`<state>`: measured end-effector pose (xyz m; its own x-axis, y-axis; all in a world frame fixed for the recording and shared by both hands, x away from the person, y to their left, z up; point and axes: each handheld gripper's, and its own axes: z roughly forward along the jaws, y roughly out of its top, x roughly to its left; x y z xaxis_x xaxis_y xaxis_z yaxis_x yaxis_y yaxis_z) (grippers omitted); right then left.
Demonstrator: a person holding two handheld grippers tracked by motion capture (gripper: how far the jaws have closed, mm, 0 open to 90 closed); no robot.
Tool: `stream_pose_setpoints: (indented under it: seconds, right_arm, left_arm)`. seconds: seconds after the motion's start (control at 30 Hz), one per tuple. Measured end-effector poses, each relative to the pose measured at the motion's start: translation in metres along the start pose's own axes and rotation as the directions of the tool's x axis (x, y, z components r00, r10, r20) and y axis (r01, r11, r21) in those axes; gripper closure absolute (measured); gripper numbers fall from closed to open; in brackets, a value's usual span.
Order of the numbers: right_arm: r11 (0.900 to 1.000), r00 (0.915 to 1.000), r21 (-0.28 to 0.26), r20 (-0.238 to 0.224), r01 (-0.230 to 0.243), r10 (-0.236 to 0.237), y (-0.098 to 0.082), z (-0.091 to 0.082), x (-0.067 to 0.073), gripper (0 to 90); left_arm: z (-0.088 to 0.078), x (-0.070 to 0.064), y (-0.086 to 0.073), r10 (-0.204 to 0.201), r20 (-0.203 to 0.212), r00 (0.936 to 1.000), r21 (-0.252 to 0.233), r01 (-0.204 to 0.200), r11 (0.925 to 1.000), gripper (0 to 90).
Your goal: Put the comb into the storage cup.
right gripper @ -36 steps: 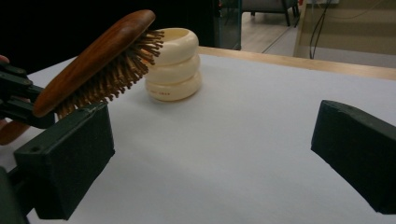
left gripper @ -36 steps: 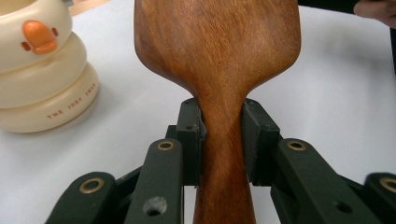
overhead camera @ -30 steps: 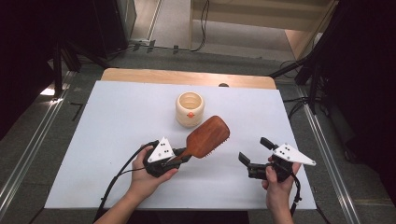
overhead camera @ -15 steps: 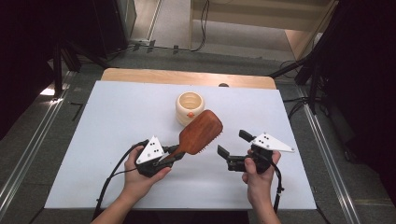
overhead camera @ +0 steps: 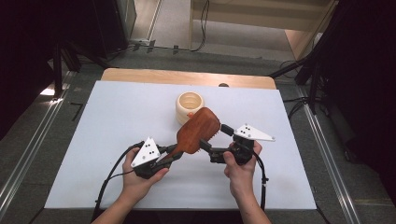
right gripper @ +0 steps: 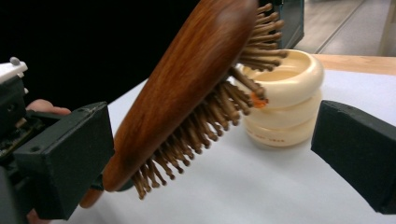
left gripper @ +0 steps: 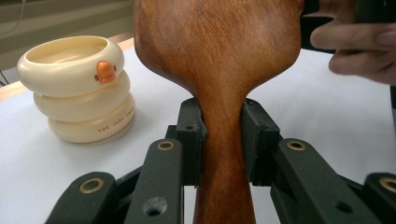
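With the left gripper (left gripper: 223, 140) clamped on the neck of the wooden hairbrush (overhead camera: 197, 131) and the right gripper (overhead camera: 215, 141) gaping wide around its head, bristles facing one pad, closing there could skid off the bristles and twist the brush toward the cream cup (overhead camera: 189, 106) just beyond.

- My left gripper (overhead camera: 173, 155) is clamped on the handle of the wooden hairbrush (overhead camera: 198, 130), holding it up off the white table (overhead camera: 107, 116).
- The brush head slants up and away toward the cream ringed cup (overhead camera: 189, 106), its far end overlapping the cup's near side.
- My right gripper (overhead camera: 215, 140) sits at the brush's right edge, jaws apart, one on either side of the head.
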<state>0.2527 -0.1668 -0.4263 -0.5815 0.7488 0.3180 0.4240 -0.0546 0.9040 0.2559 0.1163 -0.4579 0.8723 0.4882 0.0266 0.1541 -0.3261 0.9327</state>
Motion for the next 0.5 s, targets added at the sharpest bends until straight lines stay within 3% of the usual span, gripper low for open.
stream_pose_setpoints:
  seconds: [0.3,0.5]
  right_arm:
    - [0.995,0.9937,0.026,-0.06,-0.093,0.094,-0.008,0.016,0.008,0.2]
    - [0.99,0.9888,0.018,-0.045,-0.142,0.142,-0.011,0.021,0.014,12.6]
  left_arm:
    - [0.004,-0.008,-0.005,-0.011,0.004,0.9999,-0.028,0.011,0.9995,72.3]
    - [0.008,-0.014,-0.007,0.007,0.01,0.9999,-0.026,-0.006,0.9997,72.3]
